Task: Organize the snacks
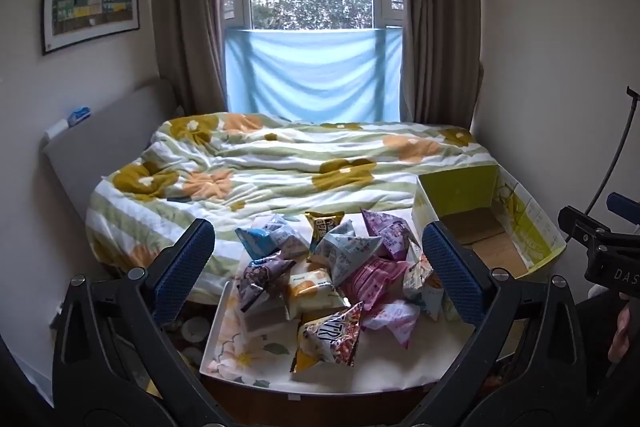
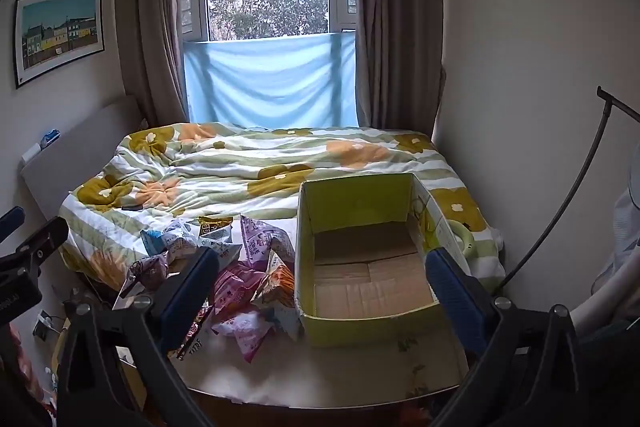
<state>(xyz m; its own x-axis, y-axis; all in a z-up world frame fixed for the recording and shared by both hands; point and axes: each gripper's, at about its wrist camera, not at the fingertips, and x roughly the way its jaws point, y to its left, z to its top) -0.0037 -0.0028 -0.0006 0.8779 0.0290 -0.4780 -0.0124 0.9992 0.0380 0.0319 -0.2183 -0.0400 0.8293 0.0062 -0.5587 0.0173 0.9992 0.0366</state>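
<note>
A heap of small snack packets (image 1: 332,267) in blue, purple, pink and orange lies on a white floral-print table top (image 1: 256,351). My left gripper (image 1: 320,275) hovers above and in front of the heap, open wide, nothing between its blue pads. To the right stands an open yellow-green cardboard box (image 2: 360,251), its brown floor bare. My right gripper (image 2: 324,291) is open too, its fingers framing the box's near wall from above. The same heap of packets (image 2: 240,267) shows left of the box in the right wrist view.
A bed with a flowered blanket (image 1: 280,163) lies just behind the table, under a window with brown curtains. A grey headboard (image 1: 104,139) stands at left. The right gripper's body (image 1: 600,247) shows at the left wrist view's right edge. A black cable (image 2: 568,195) hangs at right.
</note>
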